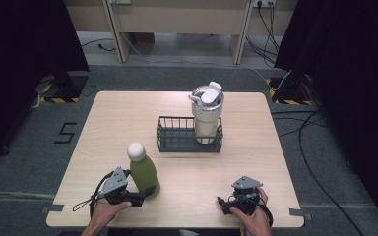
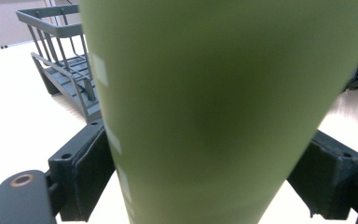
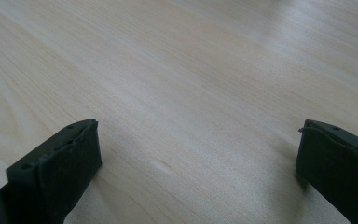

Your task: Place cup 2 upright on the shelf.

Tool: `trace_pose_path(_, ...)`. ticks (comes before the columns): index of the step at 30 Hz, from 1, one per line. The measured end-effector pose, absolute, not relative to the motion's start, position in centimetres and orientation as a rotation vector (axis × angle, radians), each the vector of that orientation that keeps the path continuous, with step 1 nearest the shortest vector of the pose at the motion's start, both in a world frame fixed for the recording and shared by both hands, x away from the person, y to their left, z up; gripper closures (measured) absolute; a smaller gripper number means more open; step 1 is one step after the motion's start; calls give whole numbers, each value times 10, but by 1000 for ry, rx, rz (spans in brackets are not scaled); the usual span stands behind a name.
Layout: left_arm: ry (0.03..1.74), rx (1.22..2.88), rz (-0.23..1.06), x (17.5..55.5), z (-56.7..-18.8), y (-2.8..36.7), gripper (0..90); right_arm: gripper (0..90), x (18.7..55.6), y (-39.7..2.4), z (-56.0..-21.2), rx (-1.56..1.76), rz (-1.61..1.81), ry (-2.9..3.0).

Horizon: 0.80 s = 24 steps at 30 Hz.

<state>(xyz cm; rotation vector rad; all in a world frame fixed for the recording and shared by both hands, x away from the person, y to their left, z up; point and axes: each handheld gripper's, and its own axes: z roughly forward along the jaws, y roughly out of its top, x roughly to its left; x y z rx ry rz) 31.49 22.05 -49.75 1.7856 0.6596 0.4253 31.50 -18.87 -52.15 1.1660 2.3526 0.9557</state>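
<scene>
Green bottle (image 2: 214,107) between pressing left jaws

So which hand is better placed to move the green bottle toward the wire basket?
Left. The left claw is shut on the white-capped green bottle; the right claw is open over bare table.
</scene>
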Motion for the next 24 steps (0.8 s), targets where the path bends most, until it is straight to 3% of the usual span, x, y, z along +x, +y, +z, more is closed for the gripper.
trace_pose_path(24, 624, 1772, 446, 324, -497, 213, 202, 4, 315, -189, -522, 1164, 956, 2353)
